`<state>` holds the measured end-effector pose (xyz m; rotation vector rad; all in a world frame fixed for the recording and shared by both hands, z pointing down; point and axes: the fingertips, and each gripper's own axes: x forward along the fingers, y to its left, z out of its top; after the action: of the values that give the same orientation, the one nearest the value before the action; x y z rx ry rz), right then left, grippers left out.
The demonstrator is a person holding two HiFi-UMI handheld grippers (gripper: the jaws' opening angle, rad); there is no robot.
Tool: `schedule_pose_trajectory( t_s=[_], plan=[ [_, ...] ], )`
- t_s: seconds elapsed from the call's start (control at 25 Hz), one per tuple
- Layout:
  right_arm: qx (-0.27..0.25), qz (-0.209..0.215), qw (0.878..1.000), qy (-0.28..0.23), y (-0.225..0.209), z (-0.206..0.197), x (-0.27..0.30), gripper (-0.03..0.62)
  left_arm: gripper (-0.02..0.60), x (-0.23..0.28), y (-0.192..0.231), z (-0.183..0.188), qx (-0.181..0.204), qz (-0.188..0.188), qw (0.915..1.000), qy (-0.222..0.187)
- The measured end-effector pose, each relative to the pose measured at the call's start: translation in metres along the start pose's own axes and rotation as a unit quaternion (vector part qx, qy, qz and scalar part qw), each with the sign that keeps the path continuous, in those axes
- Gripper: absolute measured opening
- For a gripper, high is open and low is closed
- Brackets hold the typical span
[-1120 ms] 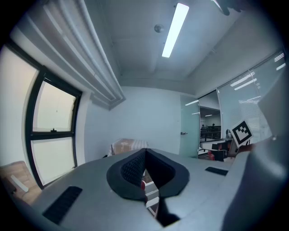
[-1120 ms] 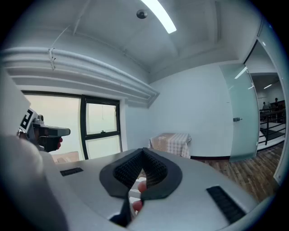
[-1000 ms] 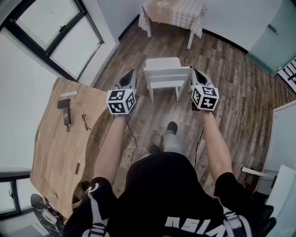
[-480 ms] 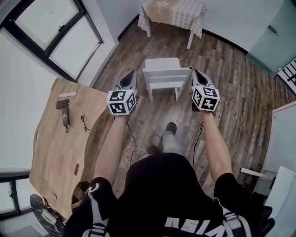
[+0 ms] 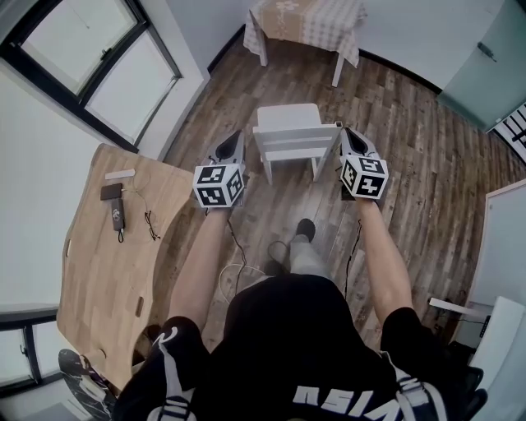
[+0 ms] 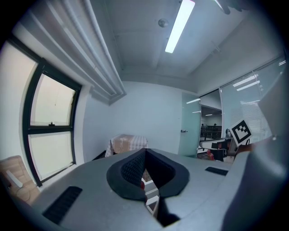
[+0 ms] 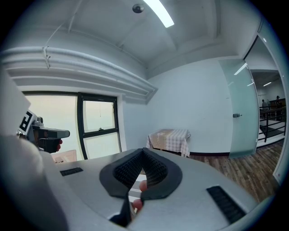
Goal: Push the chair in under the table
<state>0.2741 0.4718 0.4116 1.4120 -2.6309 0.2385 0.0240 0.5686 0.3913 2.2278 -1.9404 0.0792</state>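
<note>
A white wooden chair (image 5: 289, 136) stands on the plank floor with its back toward me, facing a table under a checked cloth (image 5: 308, 20) at the far wall. My left gripper (image 5: 236, 136) is beside the left end of the chair's back. My right gripper (image 5: 343, 130) is close against the right end; I cannot tell whether either touches it. Both are shut with nothing between the jaws. In the left gripper view the shut jaws (image 6: 144, 173) point at the clothed table (image 6: 128, 144). The right gripper view shows its shut jaws (image 7: 143, 173) below that table (image 7: 170, 140).
A light wooden desk (image 5: 107, 271) lies at my left with a small dark device (image 5: 115, 214) and a cable on it. A big window (image 5: 90, 57) fills the left wall and a glass door (image 5: 485, 66) the right. Cables (image 5: 238, 267) lie on the floor by my foot (image 5: 305, 228).
Both grippers sit slightly lower in the head view, still flanking the chair's back. Their jaws stay shut.
</note>
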Motion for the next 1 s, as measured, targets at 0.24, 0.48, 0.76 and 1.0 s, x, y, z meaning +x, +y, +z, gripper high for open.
schedule_pose_trajectory(
  t_s=[0.24,0.48,0.76,1.0],
  plan=[
    [-0.003,0.002,1.000,0.013,-0.011,-0.001,0.023,0.012,0.020,0.026,0.008,-0.009,-0.007,0.001,0.9998,0.016],
    [-0.006,0.000,1.000,0.029,-0.026,-0.009,0.049,0.014,0.020,0.052,0.017,-0.020,-0.014,0.005,0.9995,0.029],
    [-0.008,0.004,0.999,0.048,-0.043,-0.021,0.084,0.014,0.020,0.087,0.030,-0.036,-0.022,0.012,0.9983,0.052],
    [-0.023,0.011,0.998,0.059,-0.060,-0.037,0.108,0.014,0.020,0.116,0.036,-0.058,-0.025,0.018,0.9965,0.077]
  ],
)
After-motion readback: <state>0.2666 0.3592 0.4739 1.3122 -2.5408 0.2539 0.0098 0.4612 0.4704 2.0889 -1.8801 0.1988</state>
